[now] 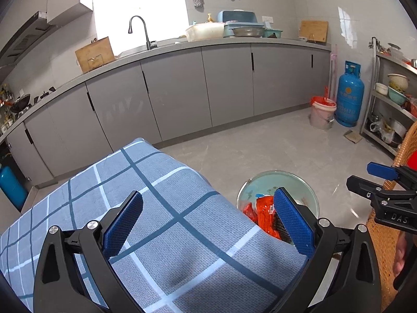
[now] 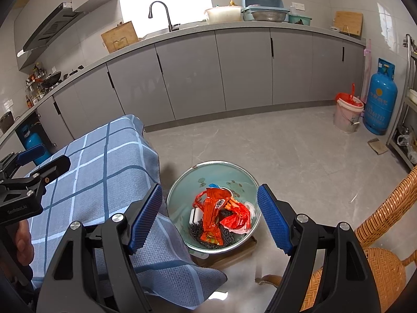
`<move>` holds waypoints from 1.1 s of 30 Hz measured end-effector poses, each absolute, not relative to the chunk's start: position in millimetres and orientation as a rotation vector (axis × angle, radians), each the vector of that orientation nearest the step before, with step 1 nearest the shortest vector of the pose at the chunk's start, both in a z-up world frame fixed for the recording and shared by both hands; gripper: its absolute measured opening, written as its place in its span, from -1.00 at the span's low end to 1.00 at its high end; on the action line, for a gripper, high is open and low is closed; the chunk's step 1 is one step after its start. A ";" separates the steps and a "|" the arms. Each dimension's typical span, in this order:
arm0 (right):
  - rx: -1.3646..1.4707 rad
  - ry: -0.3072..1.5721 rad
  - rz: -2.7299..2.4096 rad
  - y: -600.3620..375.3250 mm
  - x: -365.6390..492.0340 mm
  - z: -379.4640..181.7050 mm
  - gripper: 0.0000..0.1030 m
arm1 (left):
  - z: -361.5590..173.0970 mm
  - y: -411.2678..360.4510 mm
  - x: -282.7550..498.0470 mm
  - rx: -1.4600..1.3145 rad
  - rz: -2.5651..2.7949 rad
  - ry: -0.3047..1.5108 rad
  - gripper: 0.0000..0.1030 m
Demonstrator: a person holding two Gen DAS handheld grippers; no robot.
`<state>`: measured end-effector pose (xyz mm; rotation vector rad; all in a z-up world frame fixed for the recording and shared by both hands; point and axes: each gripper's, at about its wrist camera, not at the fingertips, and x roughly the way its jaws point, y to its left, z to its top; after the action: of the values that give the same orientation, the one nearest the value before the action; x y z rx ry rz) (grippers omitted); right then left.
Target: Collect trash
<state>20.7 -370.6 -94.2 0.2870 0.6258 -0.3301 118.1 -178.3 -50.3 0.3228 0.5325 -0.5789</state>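
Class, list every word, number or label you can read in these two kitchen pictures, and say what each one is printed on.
"DAS": on the black body of the right gripper.
"3361717": on the blue gas cylinder; a digit before it is hidden.
Pale lettering on the left gripper: too blurred to read.
Print on the orange wrappers in the bin: too small to read.
Tag on the cylinder top: unreadable.
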 end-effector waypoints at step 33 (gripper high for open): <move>0.276 0.622 -0.313 -370.6 25.0 -89.0 0.47 | -46.4 -168.5 127.2 0.298 -0.584 0.554 0.92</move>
<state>25.0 -370.6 -89.0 0.2758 0.6220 -0.3127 127.2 -168.5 -46.4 0.2981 0.5542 -0.5843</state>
